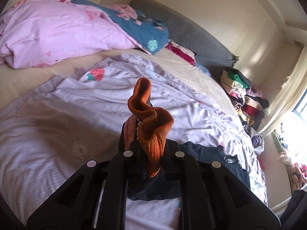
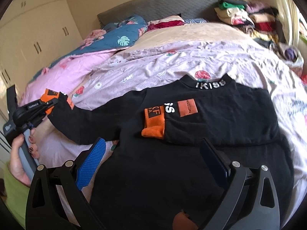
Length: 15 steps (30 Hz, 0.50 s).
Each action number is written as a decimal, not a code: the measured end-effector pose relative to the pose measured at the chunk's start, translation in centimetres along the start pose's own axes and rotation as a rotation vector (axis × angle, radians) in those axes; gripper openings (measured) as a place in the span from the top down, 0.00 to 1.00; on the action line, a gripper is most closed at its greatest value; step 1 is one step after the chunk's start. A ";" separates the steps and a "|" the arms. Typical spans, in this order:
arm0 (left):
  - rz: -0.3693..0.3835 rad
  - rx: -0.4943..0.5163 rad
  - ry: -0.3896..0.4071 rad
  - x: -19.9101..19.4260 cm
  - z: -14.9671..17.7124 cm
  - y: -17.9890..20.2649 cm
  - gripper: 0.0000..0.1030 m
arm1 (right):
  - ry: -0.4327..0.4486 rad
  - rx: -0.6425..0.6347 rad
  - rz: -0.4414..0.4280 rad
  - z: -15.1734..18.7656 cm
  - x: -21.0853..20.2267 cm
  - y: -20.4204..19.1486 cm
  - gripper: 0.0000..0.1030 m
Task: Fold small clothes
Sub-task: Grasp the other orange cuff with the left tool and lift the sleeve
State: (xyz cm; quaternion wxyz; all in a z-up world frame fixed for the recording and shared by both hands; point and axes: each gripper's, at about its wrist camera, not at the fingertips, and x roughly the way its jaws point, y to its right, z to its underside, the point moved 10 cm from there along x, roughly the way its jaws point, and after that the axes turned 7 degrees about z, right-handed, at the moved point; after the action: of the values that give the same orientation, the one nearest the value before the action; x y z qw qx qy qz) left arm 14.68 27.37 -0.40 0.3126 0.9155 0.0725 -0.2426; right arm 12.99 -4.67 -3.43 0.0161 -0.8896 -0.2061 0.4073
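Note:
A black sweatshirt (image 2: 191, 172) with "IKISS" on its collar lies spread on the lilac strawberry-print sheet (image 2: 172, 61). One sleeve is folded across the chest, and its orange cuff (image 2: 153, 131) rests there. The other sleeve stretches out to the left, lifted off the bed. My left gripper (image 2: 52, 102) is shut on that sleeve's orange cuff (image 1: 151, 118), which bunches up above the closed fingertips of the left gripper (image 1: 147, 150). My right gripper (image 2: 153, 141) hovers open over the sweatshirt's lower body, holding nothing. Its blue pad (image 2: 92, 161) shows on the left finger.
A pink duvet (image 1: 57, 32) and a blue leaf-print quilt (image 2: 119, 36) are heaped at the bed's far side, before a grey headboard (image 2: 163, 5). A pile of clothes (image 2: 249, 19) sits at the far right corner. Cream wardrobe doors (image 2: 34, 28) stand at left. A person's hand (image 2: 19, 164) grips the left tool.

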 end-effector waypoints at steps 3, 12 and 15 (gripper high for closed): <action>0.023 0.020 0.005 0.0 -0.1 1.7 0.96 | 0.012 0.011 0.025 0.1 -0.5 1.2 0.05; 0.091 0.066 -0.001 0.7 0.1 7.1 0.96 | 0.041 0.078 0.048 0.0 -2.2 4.6 0.05; 0.108 0.085 -0.003 1.0 0.3 8.9 0.96 | 0.051 0.105 0.054 0.1 -2.8 5.9 0.05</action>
State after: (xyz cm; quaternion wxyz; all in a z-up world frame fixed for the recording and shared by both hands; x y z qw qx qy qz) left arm 17.98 20.04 3.66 0.2861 0.9302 0.0119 -0.2296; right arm 13.39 -11.15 -2.65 0.0570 -0.9028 -0.1601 0.3951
